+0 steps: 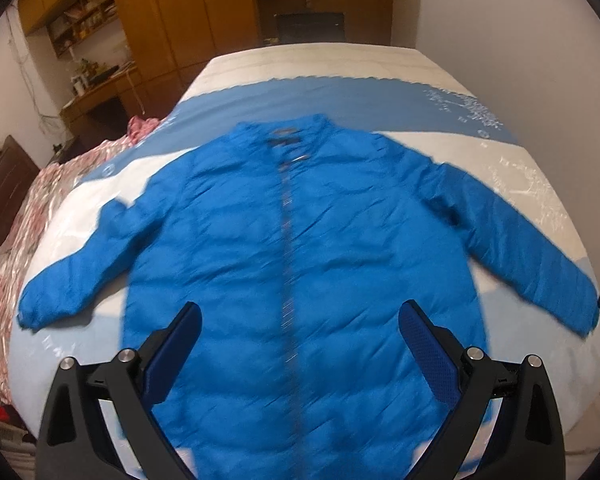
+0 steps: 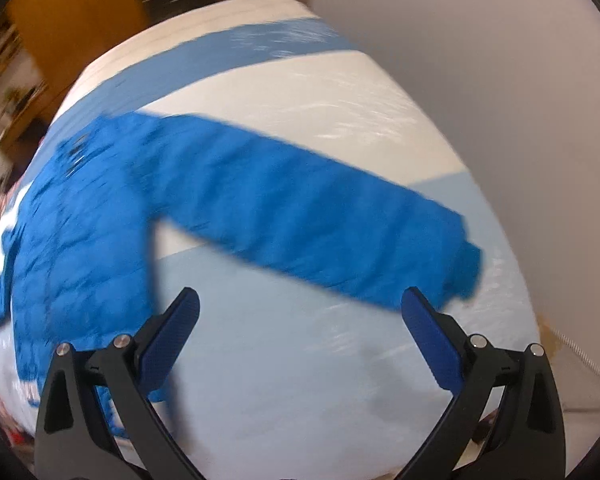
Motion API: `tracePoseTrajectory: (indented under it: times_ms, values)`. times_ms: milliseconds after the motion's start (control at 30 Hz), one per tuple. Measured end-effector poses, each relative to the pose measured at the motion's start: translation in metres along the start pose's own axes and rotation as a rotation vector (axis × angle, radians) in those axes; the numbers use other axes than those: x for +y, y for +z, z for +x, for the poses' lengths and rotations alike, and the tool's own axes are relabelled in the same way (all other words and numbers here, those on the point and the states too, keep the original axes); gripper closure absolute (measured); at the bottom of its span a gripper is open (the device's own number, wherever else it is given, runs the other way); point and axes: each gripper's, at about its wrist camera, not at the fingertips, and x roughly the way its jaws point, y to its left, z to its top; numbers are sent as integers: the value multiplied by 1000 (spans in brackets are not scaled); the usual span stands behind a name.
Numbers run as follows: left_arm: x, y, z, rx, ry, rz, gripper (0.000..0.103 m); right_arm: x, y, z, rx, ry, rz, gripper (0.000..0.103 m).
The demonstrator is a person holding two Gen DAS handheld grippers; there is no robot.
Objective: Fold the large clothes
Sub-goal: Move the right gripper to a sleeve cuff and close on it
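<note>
**Blue jacket flat on bed, both tools empty**

Left wrist view: a blue padded jacket [image 1: 300, 248] lies face up and spread flat on the bed [image 1: 324, 60], filling the centre of the frame. Collar sits toward the top of the frame, hem toward the bottom. The front zip [image 1: 286, 248] runs down the middle, closed as far as can be seen. One sleeve [image 1: 84, 264] reaches to the lower left of the frame, the other to the right edge. The left tool [image 1: 300, 324] hangs over the lower body of the jacket, jaws spread wide, nothing between them; whether the fingers touch the fabric cannot be told.

The bed cover is white with blue bands. A pink patterned quilt [image 1: 40, 216] lies bunched along the left edge of the frame. Wooden cupboards [image 1: 148, 12] and a desk stand in the upper left.

Right wrist view — heavily blurred: the jacket's sleeve [image 2: 312, 220] crosses the frame from upper left to right, its cuff [image 2: 466, 268] near the right-hand finger. The jacket body occupies the left side. The right tool [image 2: 300, 308] is wide open and grips nothing; pale blue bed cover shows between its fingers. The bed [image 2: 300, 380] fills the rest, with a plain wall [image 2: 500, 60] at upper right.
</note>
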Motion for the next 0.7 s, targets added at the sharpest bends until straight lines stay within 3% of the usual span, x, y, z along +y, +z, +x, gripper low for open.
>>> tracePoseTrajectory:
  times_ms: [267, 367, 667, 700]
  values:
    - [-91, 24, 50, 22, -37, 23, 4, -100, 15, 52, 84, 13, 59, 3]
    - [-98, 18, 71, 59, -28, 6, 4, -125, 18, 73, 125, 33, 80, 3]
    - [-84, 17, 127, 104, 29, -85, 4, -150, 20, 114, 214, 122, 65, 3]
    - [-82, 18, 132, 110, 32, -95, 4, -149, 19, 118, 222, 149, 68, 9]
